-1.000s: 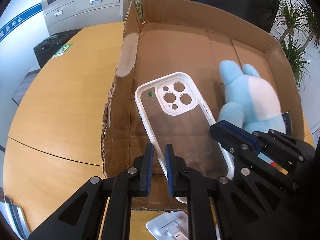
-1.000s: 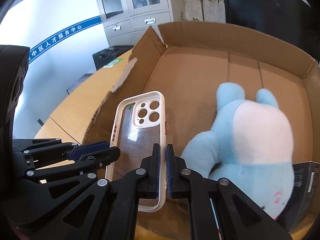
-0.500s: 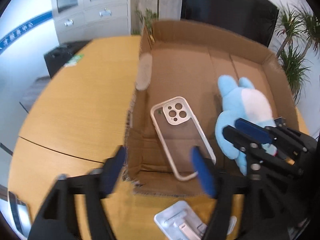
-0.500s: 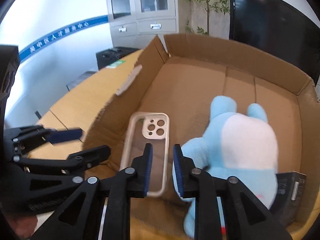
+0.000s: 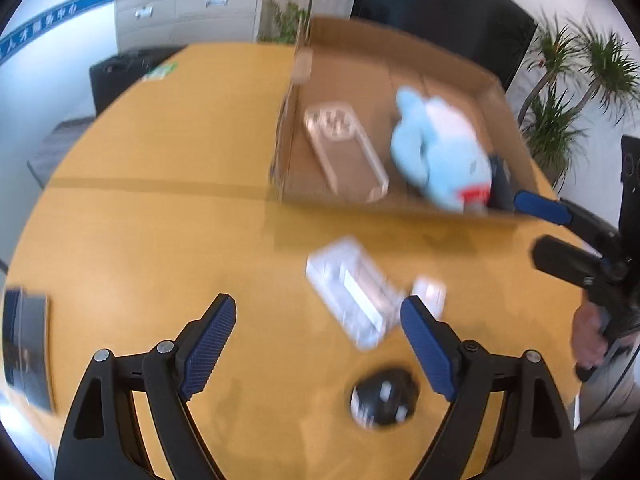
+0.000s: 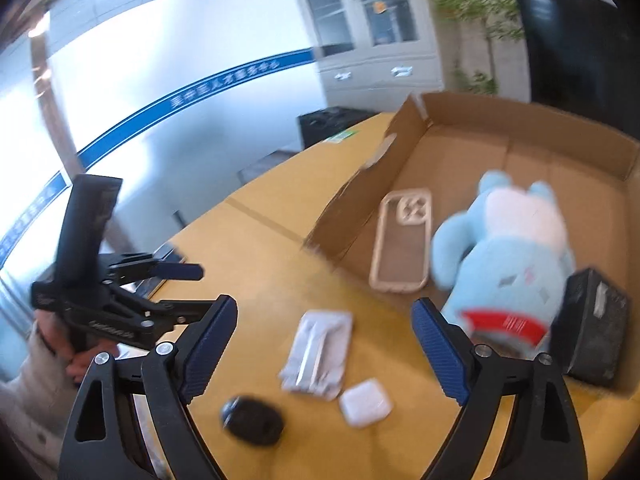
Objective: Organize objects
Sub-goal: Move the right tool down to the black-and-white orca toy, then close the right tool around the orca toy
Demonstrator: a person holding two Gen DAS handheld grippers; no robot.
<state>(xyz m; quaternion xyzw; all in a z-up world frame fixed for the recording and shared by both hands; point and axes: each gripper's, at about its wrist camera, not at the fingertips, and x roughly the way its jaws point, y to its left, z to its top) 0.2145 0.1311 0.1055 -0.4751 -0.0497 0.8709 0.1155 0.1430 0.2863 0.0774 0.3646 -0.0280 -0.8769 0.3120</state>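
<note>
Both grippers, left and right, have just spread their jaws wide and hold nothing. Inside the cardboard box lies the phone case, just beside the blue plush toy there.

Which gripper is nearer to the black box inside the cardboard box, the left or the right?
Right. The right gripper is by the carton's near corner where the black box sits; the left gripper is farther out over the table.
</note>
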